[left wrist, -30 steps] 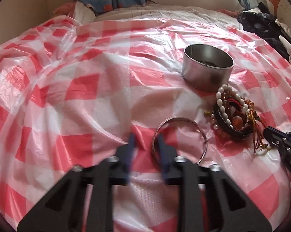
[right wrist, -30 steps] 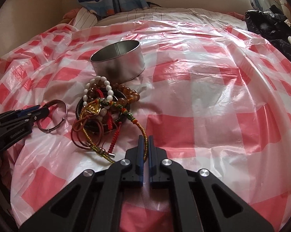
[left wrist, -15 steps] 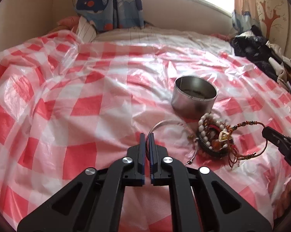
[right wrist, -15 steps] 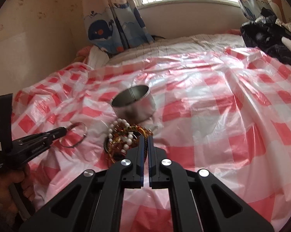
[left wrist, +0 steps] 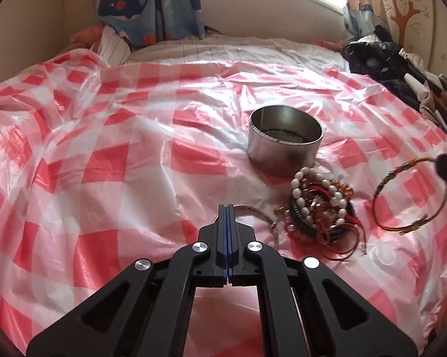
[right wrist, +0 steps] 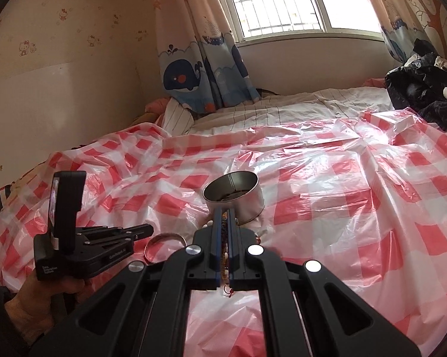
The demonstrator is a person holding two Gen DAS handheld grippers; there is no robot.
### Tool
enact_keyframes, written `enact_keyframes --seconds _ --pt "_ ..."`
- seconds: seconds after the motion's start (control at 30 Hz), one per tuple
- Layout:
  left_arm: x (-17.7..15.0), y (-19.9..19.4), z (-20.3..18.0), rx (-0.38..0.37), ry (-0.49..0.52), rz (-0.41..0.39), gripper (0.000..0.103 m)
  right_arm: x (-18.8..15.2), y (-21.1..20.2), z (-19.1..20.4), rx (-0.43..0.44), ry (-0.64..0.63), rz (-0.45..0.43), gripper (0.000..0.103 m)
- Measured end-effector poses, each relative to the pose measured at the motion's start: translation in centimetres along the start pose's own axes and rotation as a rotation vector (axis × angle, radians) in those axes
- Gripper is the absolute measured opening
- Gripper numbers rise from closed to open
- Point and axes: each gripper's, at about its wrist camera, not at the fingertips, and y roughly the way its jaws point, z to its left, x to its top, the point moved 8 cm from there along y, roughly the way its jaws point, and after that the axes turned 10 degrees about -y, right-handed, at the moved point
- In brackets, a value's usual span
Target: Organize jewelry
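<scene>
Lifted off the bed since a second ago, a cord bracelet [left wrist: 407, 196] now hangs from the right gripper [right wrist: 224, 217].

Right gripper's jaws are pinched narrow on the beaded cord, pointing slightly downward toward the metal tin [right wrist: 238, 196] in the middle of the bed's checked plastic sheet [left wrist: 104, 160]. Left gripper [left wrist: 226, 211] is closed tight on the rim of the silver bangle [left wrist: 254, 212], angled steeply down, held in the person's left hand [right wrist: 45, 294]. Remaining bracelets [left wrist: 318, 208] lie heaped just beside the tin, toward the bed's near edge.
</scene>
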Motion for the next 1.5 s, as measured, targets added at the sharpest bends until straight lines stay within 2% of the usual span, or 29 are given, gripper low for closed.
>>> enact_keyframes --seconds 0.17,0.27,0.33,0.43,0.5,0.57,0.6,0.73,0.8,0.93,1.17,1.37,1.5 --pt "-0.7 1.5 0.7 0.032 -0.004 0.051 0.005 -0.8 0.8 -0.9 0.01 0.047 0.031 0.004" --pt "-0.9 1.7 0.2 0.027 0.02 0.057 0.014 -1.0 1.0 -1.2 0.013 0.065 0.04 0.004" --pt "-1.0 1.5 0.1 0.028 0.032 0.054 0.025 -1.0 1.0 -1.2 0.016 0.073 0.039 0.004" --pt "-1.3 2.1 0.1 0.035 0.036 0.076 0.03 -1.1 1.3 -1.2 0.024 0.081 0.047 0.004" --pt "-1.3 2.1 0.0 0.037 0.04 0.079 0.029 -1.3 1.6 -1.1 0.028 0.081 0.051 0.004" --pt "-1.4 2.1 0.0 0.041 0.046 0.083 0.008 -1.2 1.6 -1.1 0.031 0.081 0.052 0.004" --pt "-1.4 2.1 -0.1 0.033 0.047 0.083 0.003 -1.2 1.7 -1.0 0.033 0.082 0.052 0.004" --pt "-0.5 0.2 -0.7 -0.016 0.03 0.037 0.003 -0.9 1.8 -1.1 0.052 0.104 0.046 0.004" --pt "0.4 -0.9 -1.0 -0.075 -0.022 0.024 0.003 -0.5 1.9 -1.0 0.064 0.114 0.043 0.004" --pt "2.4 -1.4 -1.7 -0.121 -0.074 -0.001 0.003 0.9 2.6 -0.8 0.085 0.113 0.024 0.004" --pt "6.7 1.1 -4.6 -0.151 -0.072 -0.024 0.003 3.9 4.0 -1.3 0.09 0.09 -0.014 0.004" --pt "9.1 4.4 -7.1 -0.147 -0.039 -0.005 0.004 6.4 6.2 -1.9 0.101 0.074 -0.028 0.004" --pt "9.9 7.1 -7.4 -0.13 -0.032 0.037 0.01 7.5 8.2 -2.2 0.111 0.057 -0.025 0.004"
